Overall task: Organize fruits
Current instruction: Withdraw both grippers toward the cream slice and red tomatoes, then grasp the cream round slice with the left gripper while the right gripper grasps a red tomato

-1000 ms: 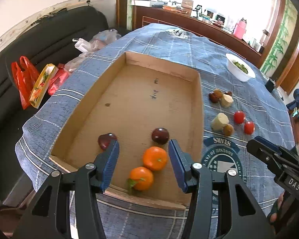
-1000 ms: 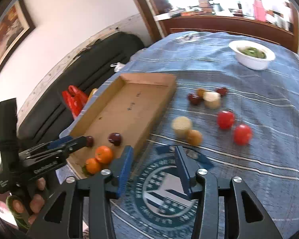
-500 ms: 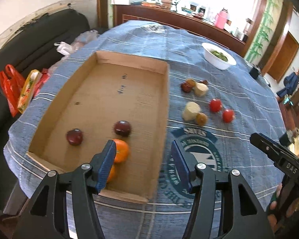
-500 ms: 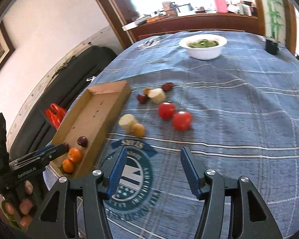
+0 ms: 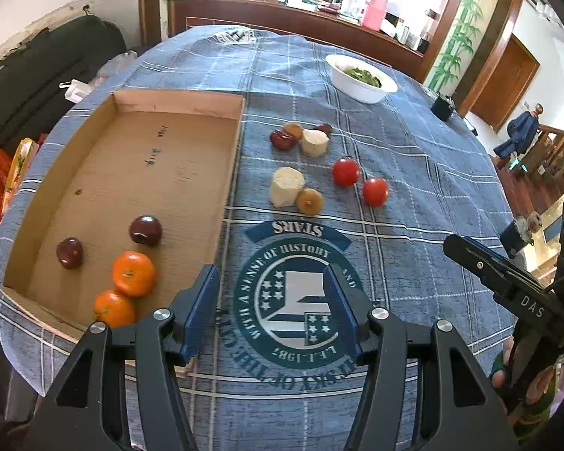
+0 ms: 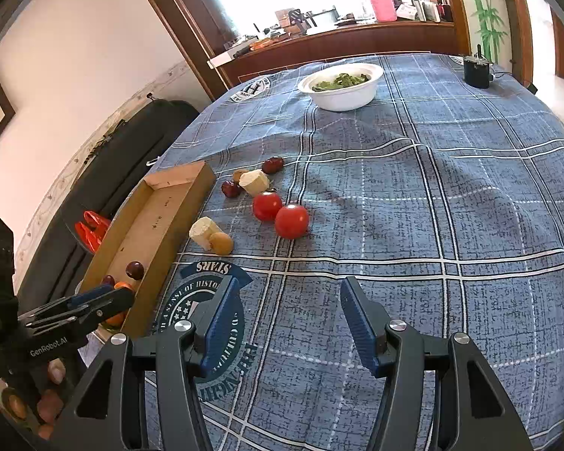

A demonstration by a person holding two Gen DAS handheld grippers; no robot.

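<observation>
The cardboard tray point(image 5: 229, 173) near the surface's left edge holds two oranges point(image 5: 133, 273) and two dark plums point(image 5: 145, 230) at its near end, while both the left gripper point(image 5: 270, 302) and right gripper point(image 6: 287, 317) hover with jaws open and empty over the blue checked cloth point(image 6: 451, 195), where two tomatoes point(image 6: 291, 221) lie mid-surface.

On my table point(image 5: 413, 158), the cardboard tray point(image 5: 233, 158) lies to the left. In its near end sit two oranges point(image 5: 133, 273), touching, with two plums point(image 5: 145, 230) just behind them. Right of the tray, loose on the cloth, a pale chunk point(image 5: 286, 186) touches a small round fruit point(image 5: 310, 200); two tomatoes point(image 5: 345, 172) lie right of those. Behind them a second chunk point(image 5: 314, 143) clusters with three small fruits point(image 5: 282, 139). The bowl point(image 5: 361, 88) stands far back.
</observation>
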